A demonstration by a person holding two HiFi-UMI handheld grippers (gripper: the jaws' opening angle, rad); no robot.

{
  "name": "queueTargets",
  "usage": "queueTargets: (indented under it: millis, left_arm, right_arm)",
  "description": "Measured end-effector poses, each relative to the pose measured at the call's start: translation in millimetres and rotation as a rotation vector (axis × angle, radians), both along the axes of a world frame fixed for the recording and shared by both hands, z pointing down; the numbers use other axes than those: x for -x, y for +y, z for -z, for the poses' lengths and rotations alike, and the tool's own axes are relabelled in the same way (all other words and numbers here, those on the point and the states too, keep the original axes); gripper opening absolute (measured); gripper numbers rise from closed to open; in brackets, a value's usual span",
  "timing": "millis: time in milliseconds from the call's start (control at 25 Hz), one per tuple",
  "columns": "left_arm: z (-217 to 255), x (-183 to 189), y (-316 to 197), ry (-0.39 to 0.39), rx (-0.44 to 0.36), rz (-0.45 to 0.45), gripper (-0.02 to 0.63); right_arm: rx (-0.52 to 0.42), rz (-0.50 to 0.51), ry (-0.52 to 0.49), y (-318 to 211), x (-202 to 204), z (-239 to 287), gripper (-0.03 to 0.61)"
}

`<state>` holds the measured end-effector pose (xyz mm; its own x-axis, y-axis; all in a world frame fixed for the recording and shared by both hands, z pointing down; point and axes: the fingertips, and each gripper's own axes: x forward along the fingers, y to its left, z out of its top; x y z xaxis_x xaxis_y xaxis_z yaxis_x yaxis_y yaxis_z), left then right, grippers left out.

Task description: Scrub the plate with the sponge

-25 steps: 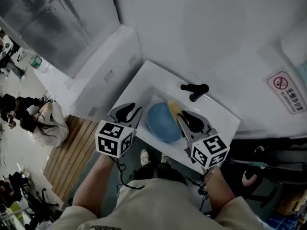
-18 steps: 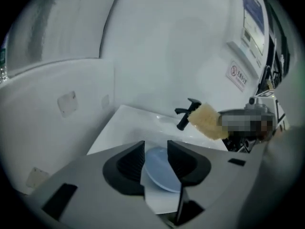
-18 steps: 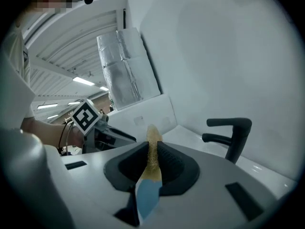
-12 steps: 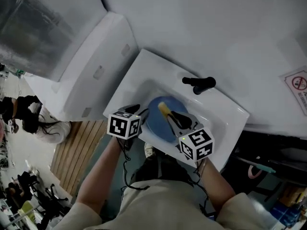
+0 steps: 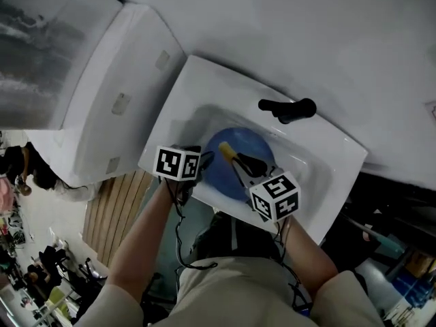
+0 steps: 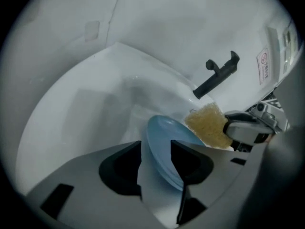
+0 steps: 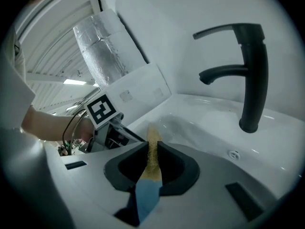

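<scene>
Left tongs have just been opening and now sit wide, with the blue plate's rim loose between them. Right tongs are clamped on the yellow sponge, held right at the plate, which stands tilted in the white sink. Black tap behind.

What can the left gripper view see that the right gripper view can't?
Only the left gripper view: the wall sign, and the right hand-held gripper from outside, shut on the sponge. Only the right gripper view: the left hand-held gripper with its marker cube, and the person's arm. Both: the white sink, the black tap, the sponge.
</scene>
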<state>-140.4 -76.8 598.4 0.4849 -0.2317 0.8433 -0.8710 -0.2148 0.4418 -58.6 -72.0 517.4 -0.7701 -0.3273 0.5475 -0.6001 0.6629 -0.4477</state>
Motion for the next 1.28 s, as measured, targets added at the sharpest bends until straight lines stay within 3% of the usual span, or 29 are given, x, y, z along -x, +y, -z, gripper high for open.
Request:
queueTargets:
  millis: [200, 240, 320, 520, 760, 1040, 1280]
  left_arm:
    - [-26, -8, 2, -0.087, 0.143, -0.127, 0.196]
    - [-31, -8, 2, -0.098, 0.166, -0.139, 0.177]
    - [-38, -6, 1, -0.124, 0.188, -0.137, 0.068]
    - [-39, -5, 1, -0.138, 0.187, -0.109, 0.051]
    - [-37, -6, -3, -0.083, 0.187, -0.032, 0.025]
    - [-41, -2, -4, -0.139, 0.154, -0.059, 0.030]
    - [-43, 1, -8, -0.151, 0.131, -0.058, 0.025]
  right_arm:
    - [0.032, 0.003, 0.011, 5, -4, -24, 0.064]
    - [0.037, 0.000, 0.012, 5, -5, -28, 0.064]
    - [0.049, -0.005, 0.014, 6, -7, -36, 0.064]
    - [0.080, 0.014, 0.022, 9, -7, -55, 0.064]
    - [0.085, 0.120, 0.074, 3, 11, -87, 0.061]
    - [-0.006, 0.272, 0.199, -9, 34, -115, 0.057]
    - [-0.096, 0.220, 0.317, -27, 22, -134, 0.055]
